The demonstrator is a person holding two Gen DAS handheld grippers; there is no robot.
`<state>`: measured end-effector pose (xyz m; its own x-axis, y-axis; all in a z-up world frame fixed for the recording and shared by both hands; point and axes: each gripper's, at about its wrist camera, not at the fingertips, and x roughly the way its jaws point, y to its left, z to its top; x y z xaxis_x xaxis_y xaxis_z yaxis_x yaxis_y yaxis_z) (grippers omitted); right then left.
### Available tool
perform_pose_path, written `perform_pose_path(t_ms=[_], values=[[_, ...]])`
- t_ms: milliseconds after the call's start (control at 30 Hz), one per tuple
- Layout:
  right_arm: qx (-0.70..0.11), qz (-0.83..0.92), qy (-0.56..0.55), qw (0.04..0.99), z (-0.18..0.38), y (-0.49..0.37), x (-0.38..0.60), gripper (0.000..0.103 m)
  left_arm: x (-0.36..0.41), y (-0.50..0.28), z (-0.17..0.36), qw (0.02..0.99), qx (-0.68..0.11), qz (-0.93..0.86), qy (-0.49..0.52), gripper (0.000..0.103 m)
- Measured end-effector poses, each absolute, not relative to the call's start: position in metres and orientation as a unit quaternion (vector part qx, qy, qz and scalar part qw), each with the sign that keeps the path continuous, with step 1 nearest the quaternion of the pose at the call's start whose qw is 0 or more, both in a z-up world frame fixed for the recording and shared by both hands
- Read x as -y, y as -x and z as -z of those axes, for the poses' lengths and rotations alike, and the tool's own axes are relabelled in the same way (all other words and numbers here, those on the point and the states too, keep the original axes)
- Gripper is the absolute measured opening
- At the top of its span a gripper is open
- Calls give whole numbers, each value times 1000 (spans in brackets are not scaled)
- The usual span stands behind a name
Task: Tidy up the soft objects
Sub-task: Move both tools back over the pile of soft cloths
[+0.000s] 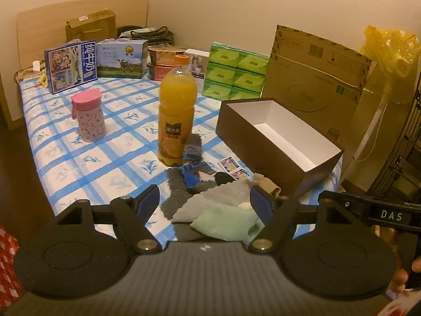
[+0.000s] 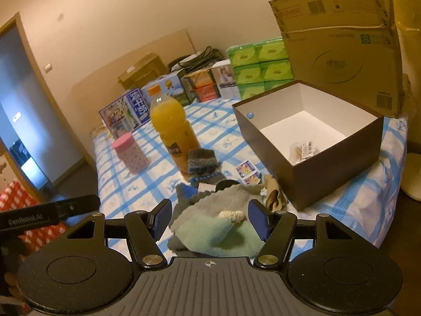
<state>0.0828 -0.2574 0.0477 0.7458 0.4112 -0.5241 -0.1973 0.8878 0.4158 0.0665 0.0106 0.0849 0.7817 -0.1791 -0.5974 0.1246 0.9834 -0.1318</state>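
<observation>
A heap of soft cloths lies at the near edge of the bed: a mint green towel (image 1: 226,223) (image 2: 218,234), a light grey towel (image 1: 210,200) (image 2: 210,202), a dark grey and blue fuzzy piece (image 1: 184,181) and a beige cloth (image 1: 268,184) (image 2: 273,192). A rolled grey sock (image 1: 193,147) (image 2: 201,159) leans by the juice bottle. My left gripper (image 1: 204,200) hovers open just before the heap. My right gripper (image 2: 211,217) is open too, with nothing pressed between its pads. The brown box (image 1: 265,142) (image 2: 310,179) stands open to the right, with a small packet (image 2: 302,150) inside.
An orange juice bottle (image 1: 177,110) and a pink cup (image 1: 89,117) stand on the blue checked sheet (image 1: 105,158). Sticker cards (image 1: 234,168) lie by the box. Milk cartons (image 1: 69,64), green tissue packs (image 1: 236,73) and flat cardboard (image 1: 315,73) line the back.
</observation>
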Motion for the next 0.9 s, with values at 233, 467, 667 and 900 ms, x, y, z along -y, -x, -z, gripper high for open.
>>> perform_pose_path(t_ms=[233,467,667,900], values=[[-322,-166,-158,918,-42,-81,256,64,-13,-64,-89,944,-318,79,23,73],[-339,-163,-155,913,-31,-88,257,64,-11,-72,-74,936,-343,83,15,73],[-358,-160,-152,907,-18,-99,254,64,-9,-83,-58,926,-369,81,10,73],[-374,-154,-152,902,-4,-111,253,64,-7,-96,-44,918,-387,82,4,73]])
